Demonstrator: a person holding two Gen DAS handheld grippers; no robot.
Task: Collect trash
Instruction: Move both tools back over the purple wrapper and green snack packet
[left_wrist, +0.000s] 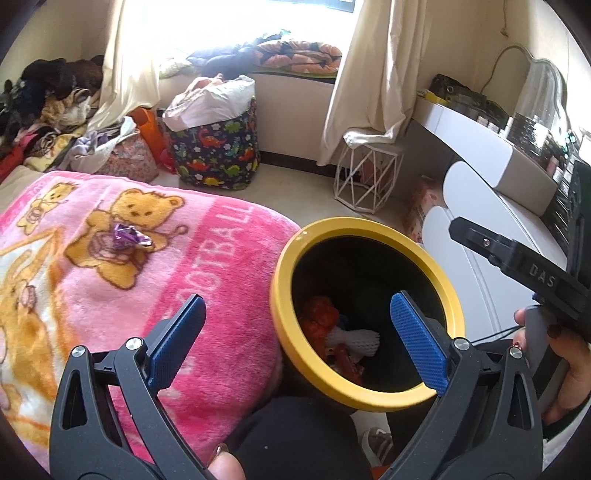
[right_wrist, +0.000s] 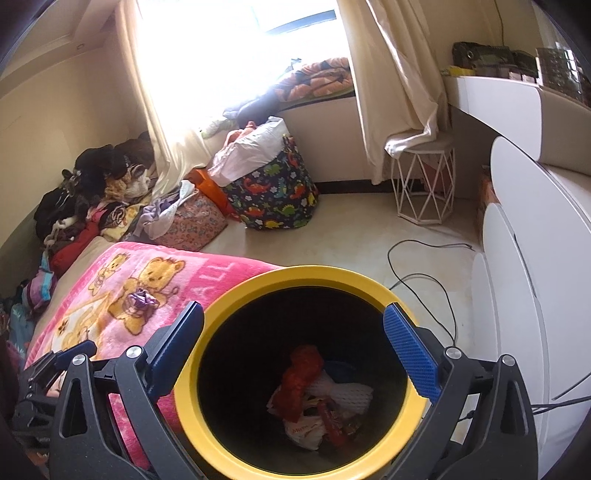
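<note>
my right gripper (right_wrist: 293, 339) stands over the bin (right_wrist: 236, 454), jaws spread wide with nothing between the blue pads (right_wrist: 410, 354); the bin's yellow rim passes under both fingers; my left gripper (left_wrist: 295, 332) is likewise wide open and empty, its left finger over the blanket (left_wrist: 221, 314), its right finger over the bin's mouth; in the left view my right gripper shows at the far right edge, held by my hand (left_wrist: 569, 365).

the bin (left_wrist: 280, 332) is black inside with a yellow ring at the top; it sits just beside the right edge of the bed, touching the blanket; inside it lie a red net (right_wrist: 301, 373), a white foam sleeve (right_wrist: 347, 393), a white printed bag (right_wrist: 304, 430) and a red wrapper (right_wrist: 332, 417), all heaped at the bottom.

one piece of trash is outside the bin: a purple foil wrapper (left_wrist: 129, 236) lies on the pink blanket (right_wrist: 207, 273), on the bear print, left of the bin and farther off than both grippers; nothing touches it.

far side of the room: a dinosaur-print basket (right_wrist: 275, 199) under the window, a white wire stool (right_wrist: 423, 184) to its right, a black cable (right_wrist: 417, 277) on the floor, a heap of clothes (right_wrist: 92, 192) at far left; white furniture (right_wrist: 524, 277) runs along the right.
</note>
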